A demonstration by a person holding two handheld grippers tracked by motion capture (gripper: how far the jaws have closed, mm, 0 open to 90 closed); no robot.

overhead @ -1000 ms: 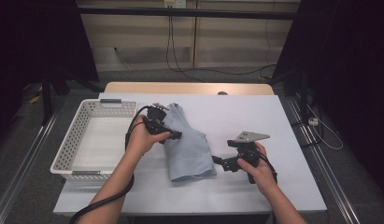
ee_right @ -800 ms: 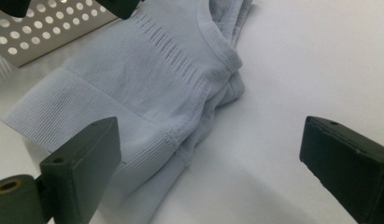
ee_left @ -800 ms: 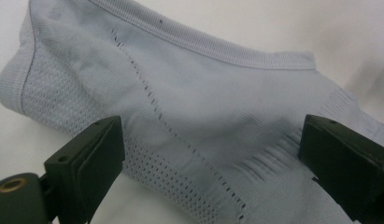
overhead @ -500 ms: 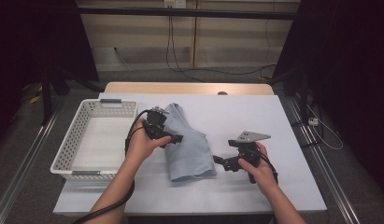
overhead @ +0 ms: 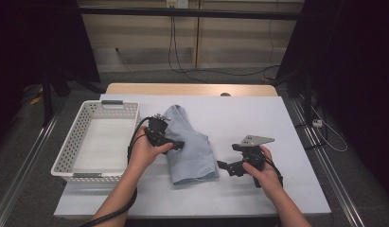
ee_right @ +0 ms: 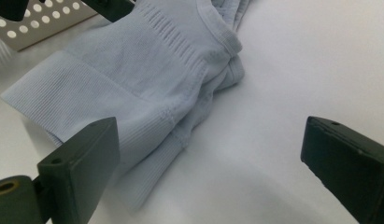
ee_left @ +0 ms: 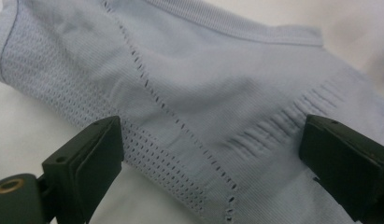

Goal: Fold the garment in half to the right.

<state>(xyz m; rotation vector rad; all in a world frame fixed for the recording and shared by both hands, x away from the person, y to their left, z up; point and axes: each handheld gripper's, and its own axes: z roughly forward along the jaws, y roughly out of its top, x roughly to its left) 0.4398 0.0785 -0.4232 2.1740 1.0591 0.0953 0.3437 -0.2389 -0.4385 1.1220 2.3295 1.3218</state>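
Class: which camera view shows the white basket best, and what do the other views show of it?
The high view is best: the whole white basket sits at the table's left edge, beside the blue garment, with its inside visible. The right gripper view catches just a perforated corner at top left. The left gripper view looks onto the garment.
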